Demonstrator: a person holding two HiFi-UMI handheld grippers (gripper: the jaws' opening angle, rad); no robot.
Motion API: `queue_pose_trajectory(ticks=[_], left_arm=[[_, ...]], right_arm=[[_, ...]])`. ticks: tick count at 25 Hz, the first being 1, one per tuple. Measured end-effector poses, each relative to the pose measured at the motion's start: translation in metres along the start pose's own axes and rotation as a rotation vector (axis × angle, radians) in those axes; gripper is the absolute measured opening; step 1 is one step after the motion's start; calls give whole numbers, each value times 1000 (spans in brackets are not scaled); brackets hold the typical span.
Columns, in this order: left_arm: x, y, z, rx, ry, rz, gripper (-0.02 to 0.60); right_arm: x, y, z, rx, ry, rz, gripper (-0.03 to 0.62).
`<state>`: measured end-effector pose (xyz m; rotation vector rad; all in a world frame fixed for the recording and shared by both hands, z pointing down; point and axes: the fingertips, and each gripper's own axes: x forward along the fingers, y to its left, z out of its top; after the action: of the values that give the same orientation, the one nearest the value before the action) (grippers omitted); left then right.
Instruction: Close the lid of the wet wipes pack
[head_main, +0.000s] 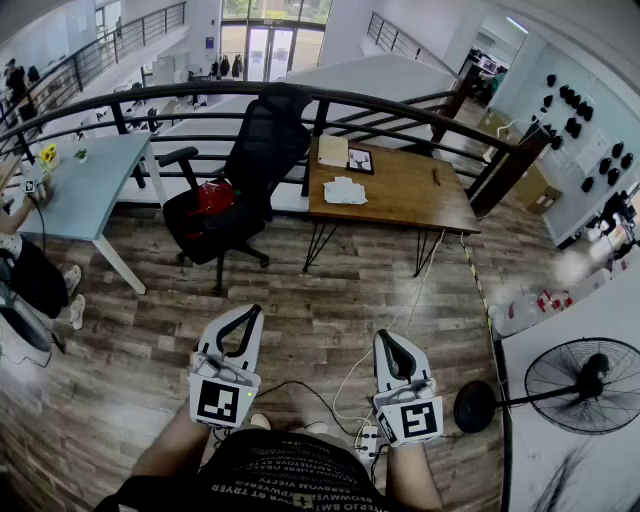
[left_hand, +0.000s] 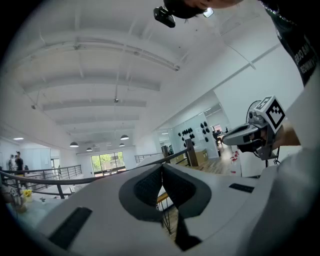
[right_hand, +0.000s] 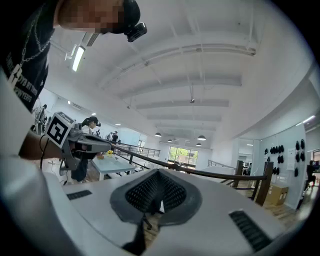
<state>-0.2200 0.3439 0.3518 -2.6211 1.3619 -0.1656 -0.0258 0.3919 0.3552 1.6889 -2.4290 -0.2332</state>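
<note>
No wet wipes pack shows for certain; a white flat item (head_main: 345, 190) lies on the wooden desk (head_main: 410, 200) far ahead, too small to identify. I hold both grippers level at waist height over the wooden floor, far from that desk. My left gripper (head_main: 245, 312) (left_hand: 161, 166) has its pads (left_hand: 145, 187) meeting at the tip, shut with nothing between them. My right gripper (head_main: 388, 336) (right_hand: 158, 171) is likewise shut and holds nothing. Each gripper view shows the other gripper off to the side: the right one (left_hand: 235, 137), the left one (right_hand: 92, 144).
A black office chair (head_main: 255, 150) with a red bag (head_main: 212, 197) stands ahead left of the desk. A pale table (head_main: 85, 185) is at left, a black railing (head_main: 300, 95) behind, a floor fan (head_main: 585, 385) at right. Cables and a power strip (head_main: 365, 437) lie by my feet.
</note>
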Motion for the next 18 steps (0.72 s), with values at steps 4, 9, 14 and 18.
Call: queue_pose_trajectory(ticks=[4,9,14,18], left_arm=[[-14,17,-6,-5,0,-16,28],[-23,18,-18,-20,5,-63,28],[-16,19,-26,-45,-19,-88,28],[-6,18,-28,-42,-30,-114,28]], right_arm=[[4,31,0,3,14,11,14],[-2,45,1,11,40,-19,14],[-5,43,-10,81,40,6,16],[-2,34,-18,136,31,22,19]])
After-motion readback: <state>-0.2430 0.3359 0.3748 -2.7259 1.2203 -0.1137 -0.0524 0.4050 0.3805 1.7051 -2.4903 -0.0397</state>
